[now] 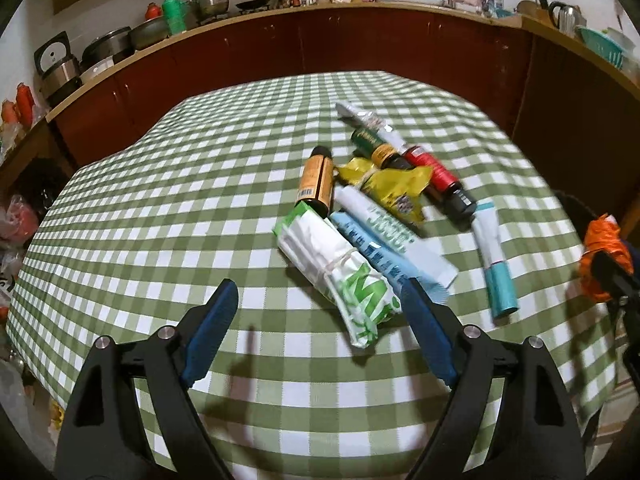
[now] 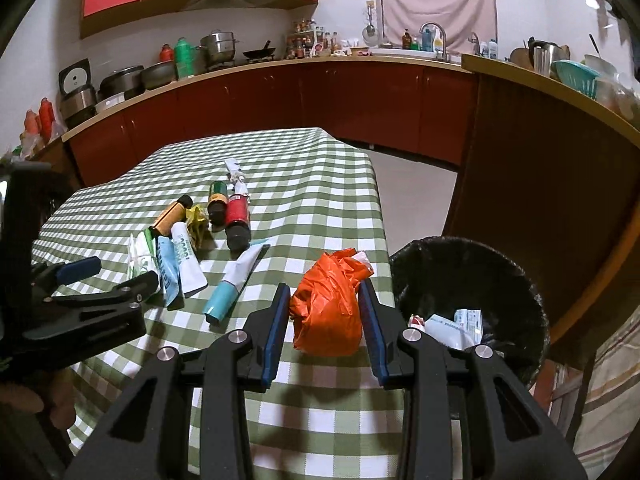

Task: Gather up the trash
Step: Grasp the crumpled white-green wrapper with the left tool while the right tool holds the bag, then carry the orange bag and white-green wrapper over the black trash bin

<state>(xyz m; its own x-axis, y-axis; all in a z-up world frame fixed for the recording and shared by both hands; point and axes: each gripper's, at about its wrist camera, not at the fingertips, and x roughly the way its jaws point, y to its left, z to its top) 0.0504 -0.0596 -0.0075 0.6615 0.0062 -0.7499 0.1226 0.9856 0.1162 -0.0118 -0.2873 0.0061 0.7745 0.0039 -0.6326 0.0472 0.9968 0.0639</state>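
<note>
Trash lies in a heap on the green checked table: a green and white wrapper, a light blue pack, a white tube, an orange bottle, a yellow wrapper, a red bottle and a teal-capped tube. My left gripper is open, its fingers on either side of the green and white wrapper's near end. My right gripper is shut on a crumpled orange plastic bag at the table's right edge, beside a black-lined bin.
The bin holds a few white packets. Red kitchen cabinets with pots and bottles on the counter stand behind the table. A wooden counter stands to the right of the bin. My left gripper shows at the left of the right wrist view.
</note>
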